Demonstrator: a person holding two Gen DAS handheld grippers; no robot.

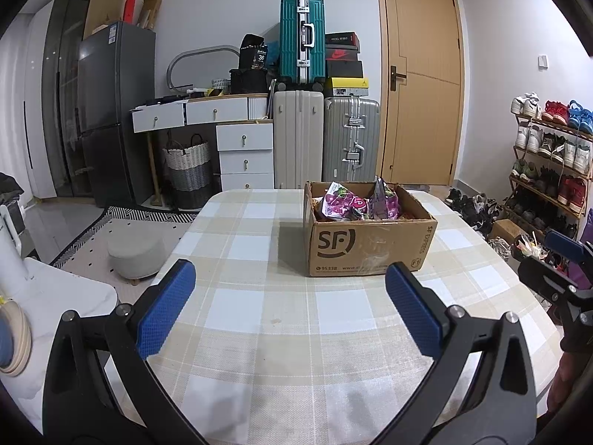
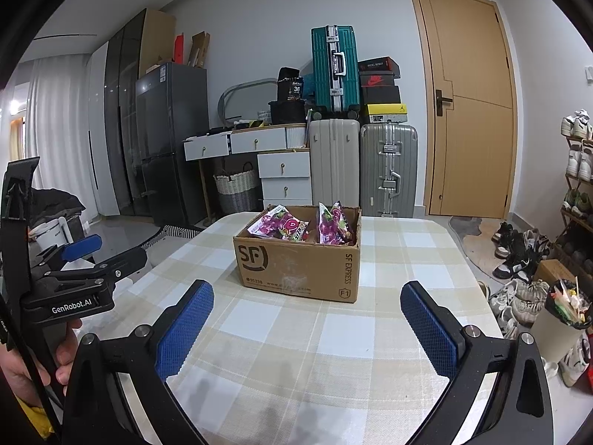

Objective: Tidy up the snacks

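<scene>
A brown cardboard box [image 1: 367, 248] marked SF stands on the checked tablecloth [image 1: 267, 319], toward the far side of the table. Purple snack bags [image 1: 344, 204] stick up out of the box, also seen as purple snack bags [image 2: 296, 228] inside the box [image 2: 300, 263] in the right wrist view. My left gripper [image 1: 291, 298] is open above the near half of the table, short of the box, with nothing between its blue pads. My right gripper [image 2: 307, 320] is open too, likewise short of the box and empty. The left gripper [image 2: 79, 246] shows at the left edge of the right wrist view, held by a hand.
Suitcases [image 1: 326, 141], white drawers [image 1: 244, 148] and a dark fridge [image 1: 115, 111] line the far wall beside a wooden door [image 1: 422, 85]. A shoe rack [image 1: 548, 155] and loose shoes are on the right. A bin with rubbish [image 2: 563, 319] stands by the table's right edge, a round stool [image 1: 137, 252] to the left.
</scene>
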